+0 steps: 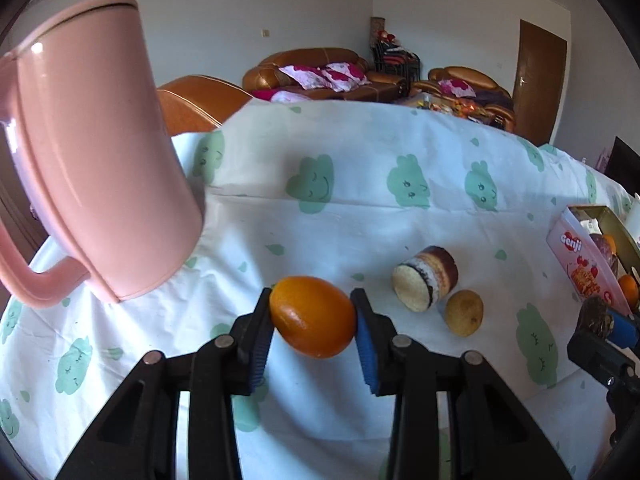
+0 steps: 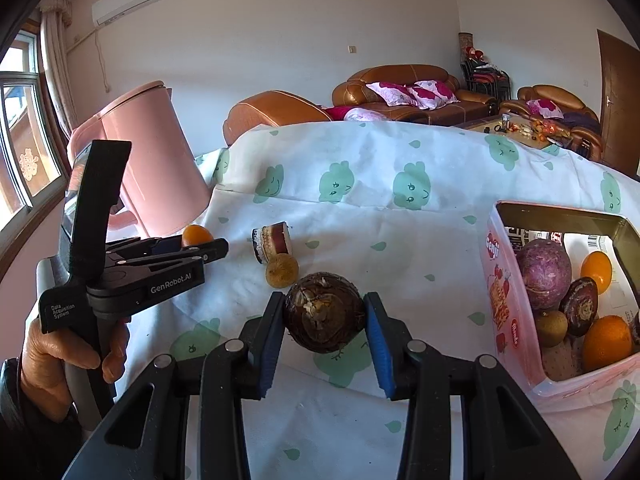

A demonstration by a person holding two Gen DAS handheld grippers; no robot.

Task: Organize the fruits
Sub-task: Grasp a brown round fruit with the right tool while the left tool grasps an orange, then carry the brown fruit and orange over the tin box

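My left gripper (image 1: 313,316) is shut on an orange (image 1: 313,317) and holds it above the cloth; it also shows in the right wrist view (image 2: 200,242) with the orange (image 2: 197,235). My right gripper (image 2: 325,314) is shut on a dark brown round fruit (image 2: 325,317), held above the cloth left of the pink tin box (image 2: 504,300). The box holds a purple fruit (image 2: 543,274), oranges (image 2: 607,342), a kiwi (image 2: 551,328) and a dark fruit (image 2: 579,306). A small yellow-brown fruit (image 1: 464,313) lies on the cloth beside a cake piece (image 1: 426,278).
A pink kettle (image 1: 96,176) stands at the left on the table's white cloth with green clouds (image 1: 360,208). The box shows at the right edge in the left wrist view (image 1: 580,260). Sofas and a door are behind the table.
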